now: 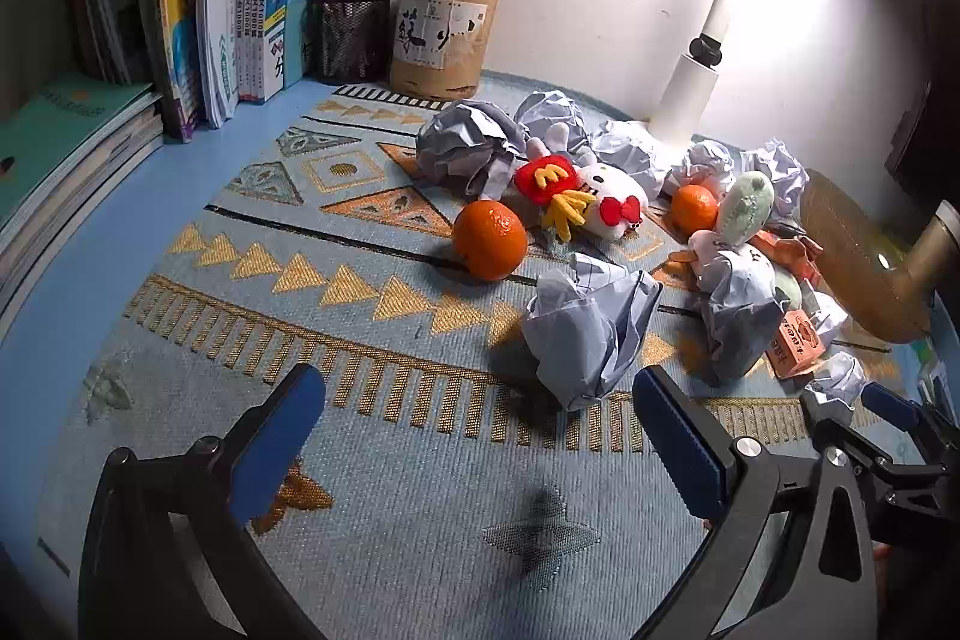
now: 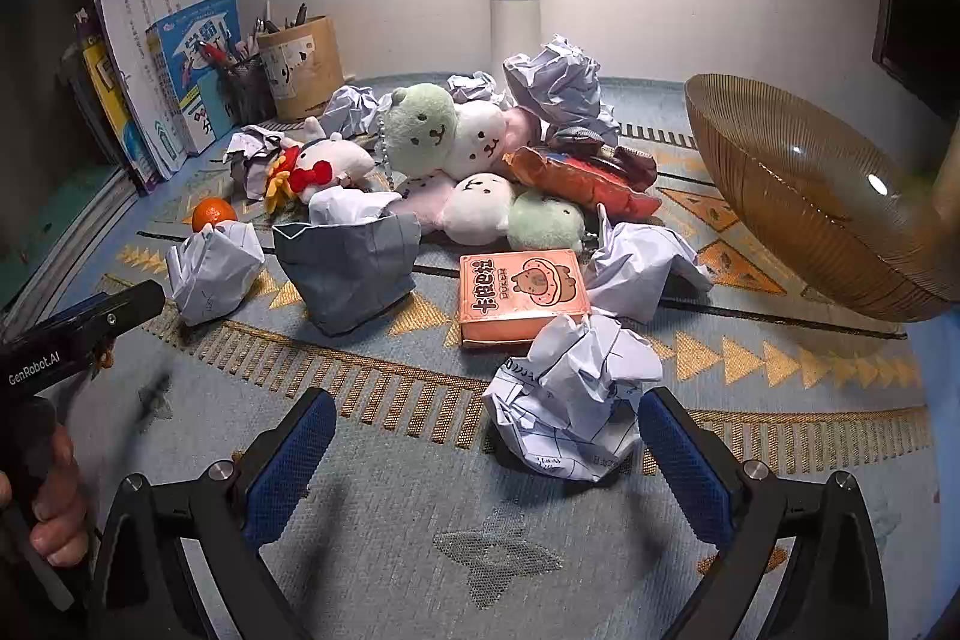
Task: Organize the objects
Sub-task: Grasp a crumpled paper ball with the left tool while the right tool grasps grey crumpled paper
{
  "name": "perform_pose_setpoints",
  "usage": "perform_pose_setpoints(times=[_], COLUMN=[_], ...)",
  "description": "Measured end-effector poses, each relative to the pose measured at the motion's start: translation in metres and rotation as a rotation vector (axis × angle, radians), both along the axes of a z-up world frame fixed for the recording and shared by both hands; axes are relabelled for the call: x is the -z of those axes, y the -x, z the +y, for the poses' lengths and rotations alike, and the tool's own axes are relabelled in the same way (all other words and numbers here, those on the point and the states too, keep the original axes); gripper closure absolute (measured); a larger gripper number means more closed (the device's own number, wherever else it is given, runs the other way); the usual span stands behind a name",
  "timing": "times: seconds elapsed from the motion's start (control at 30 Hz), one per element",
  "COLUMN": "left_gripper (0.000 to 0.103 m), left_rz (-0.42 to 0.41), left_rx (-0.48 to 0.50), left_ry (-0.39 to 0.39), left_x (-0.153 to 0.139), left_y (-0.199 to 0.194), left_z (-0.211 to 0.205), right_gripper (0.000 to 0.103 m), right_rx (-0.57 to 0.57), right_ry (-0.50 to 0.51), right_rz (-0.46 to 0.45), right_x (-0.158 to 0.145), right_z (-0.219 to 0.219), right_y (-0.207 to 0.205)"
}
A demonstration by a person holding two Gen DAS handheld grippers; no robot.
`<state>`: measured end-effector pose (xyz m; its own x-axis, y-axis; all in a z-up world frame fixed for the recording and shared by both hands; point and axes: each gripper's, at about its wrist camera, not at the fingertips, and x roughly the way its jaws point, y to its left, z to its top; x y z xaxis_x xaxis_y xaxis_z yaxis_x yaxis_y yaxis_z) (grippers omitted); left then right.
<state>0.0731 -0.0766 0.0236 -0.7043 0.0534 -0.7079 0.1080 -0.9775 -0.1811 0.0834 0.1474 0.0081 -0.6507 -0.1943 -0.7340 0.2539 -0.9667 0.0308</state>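
1. Blue-padded left claw [image 1: 480,436] hangs spread wide over the patterned mat [image 1: 372,316] on the desk, pinching nothing; a crumpled paper ball [image 1: 585,334] lies just ahead of it.
2. The right claw [image 2: 486,451] is spread too, empty; another paper ball [image 2: 570,400] sits near its right finger [image 2: 684,460].
3. Behind lie an orange box [image 2: 522,292], plush toys [image 2: 462,142], an orange [image 1: 489,239]; a ribbed bowl [image 2: 804,202] stands at right.

Plush toys [image 2: 456,142] lie mid-mat [image 2: 390,460] among paper balls [image 2: 570,400], books [image 2: 162,64] standing left, bowl [image 2: 810,196] right, box [image 2: 519,292] before the toys.
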Motion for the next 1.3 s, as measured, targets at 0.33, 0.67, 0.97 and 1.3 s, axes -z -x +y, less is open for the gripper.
perform_pose_setpoints(times=[0.33,0.67,0.97,1.3], left_gripper=[0.001,0.002,0.002,0.002], left_rz=[0.008,-0.080,0.007,0.120], left_rx=[0.232,0.212,0.176,0.156], left_ry=[-0.065,-0.028,-0.033,0.054], left_x=[-0.015,0.007,-0.008,-0.021], left_y=[0.007,0.043,0.026,0.008], left_z=[0.013,0.021,0.016,0.073], right_gripper=[0.022,0.032,0.031,0.030], right_rx=[-0.100,-0.077,-0.083,0.200], right_ry=[0.064,0.063,0.044,-0.071], right_rz=[0.024,-0.021,0.086,0.137], right_x=[-0.028,-0.006,-0.019,-0.017], right_z=[-0.038,-0.055,-0.051,0.001], right_y=[0.014,0.051,0.022,0.013])
